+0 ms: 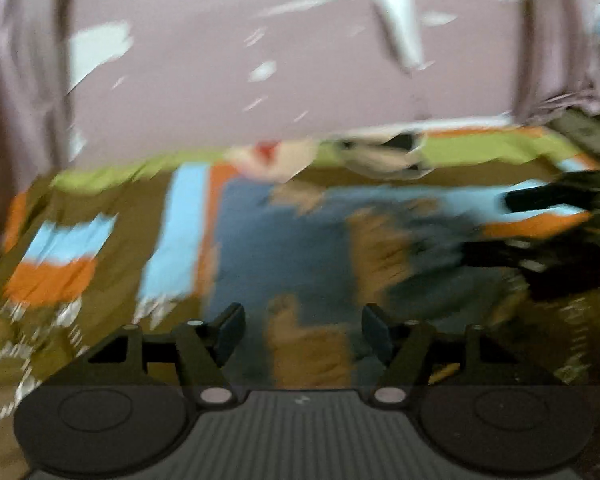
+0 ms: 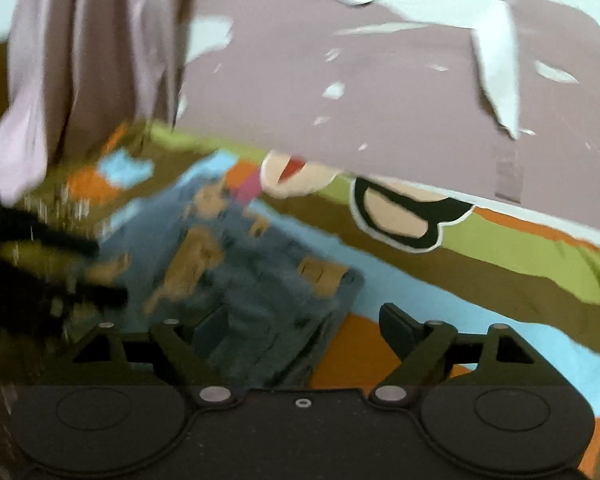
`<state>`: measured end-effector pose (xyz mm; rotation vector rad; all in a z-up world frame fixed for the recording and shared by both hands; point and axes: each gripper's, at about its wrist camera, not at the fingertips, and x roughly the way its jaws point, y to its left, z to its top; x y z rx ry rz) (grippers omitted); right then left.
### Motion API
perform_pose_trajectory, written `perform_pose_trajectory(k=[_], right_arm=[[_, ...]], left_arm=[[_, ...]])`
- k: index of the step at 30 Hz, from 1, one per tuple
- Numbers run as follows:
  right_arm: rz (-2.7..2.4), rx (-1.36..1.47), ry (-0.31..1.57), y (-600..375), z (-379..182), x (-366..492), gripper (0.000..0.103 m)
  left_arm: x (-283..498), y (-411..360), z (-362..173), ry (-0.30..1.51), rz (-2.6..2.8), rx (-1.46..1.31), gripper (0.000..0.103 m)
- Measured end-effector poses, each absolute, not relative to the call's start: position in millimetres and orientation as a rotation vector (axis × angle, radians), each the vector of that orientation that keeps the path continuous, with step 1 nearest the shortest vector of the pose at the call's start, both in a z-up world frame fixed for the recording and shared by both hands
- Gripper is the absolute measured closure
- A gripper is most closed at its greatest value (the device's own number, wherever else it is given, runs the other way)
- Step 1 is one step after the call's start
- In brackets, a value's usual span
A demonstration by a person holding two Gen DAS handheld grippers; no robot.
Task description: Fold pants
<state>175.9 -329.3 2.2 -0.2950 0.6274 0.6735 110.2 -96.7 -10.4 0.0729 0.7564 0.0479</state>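
1. Your pants (image 2: 256, 280) are the blue denim piece with tan patches, lying bunched on the patterned bedspread (image 2: 480, 280); both views are motion-blurred, so the fold lines cannot be read.
2. In the right wrist view the pants' right edge runs diagonally past a tan patch down toward the right tongs (image 2: 304, 332), with orange and light-blue bedspread bare just beyond it.
3. Your right tongs stand wide apart with nothing gripped; the left finger overlaps the denim in the view, the right finger sits over bare bedspread.
4. In the left wrist view the pants (image 1: 284, 248) spread ahead of the left tongs (image 1: 304, 330), whose fingers are also wide apart and hold nothing.
5. The left edge of the denim there meets a light-blue stripe; bare bedspread (image 1: 100, 208) lies open to the left.
6. To that view's right, the other tongs show as a dark blur right by the pants.
7. Beyond the bedspread's green border rises a pink wall (image 2: 380, 92) with peeled white patches, and a pink curtain (image 2: 80, 60) hangs at the left.
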Motion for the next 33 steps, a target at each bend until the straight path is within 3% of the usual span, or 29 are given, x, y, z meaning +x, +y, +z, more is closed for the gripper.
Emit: perform_pose_trajectory(k=[8, 14, 20, 25, 33], right_arm=[[0.698, -0.380, 0.734, -339.4, 3.8, 167.4, 0.009], [0.597, -0.235, 0.586, -350.5, 22.2, 168.9, 0.002], [0.482, -0.131, 0.575, -340.0, 5.9, 201.1, 0.002], [0.474, -0.147, 0.638, -340.6, -12.3, 212.2, 0.002], [0.473, -0.157, 0.615, -350.7, -5.5, 204.3, 0.002]], left_arm=[[88.1, -80.5, -23.8, 0.787, 0.048, 0.086, 0.022], [107.3, -74.1, 8.5, 0.699, 0.038, 0.078, 0.012], [180.9, -76.2, 17.1, 0.664, 0.090, 0.111, 0.012], [231.5, -72.4, -5.1, 0.753, 0.162, 0.192, 0.012], [224.7, -51.5, -1.2, 0.765, 0.209, 0.063, 0.012]])
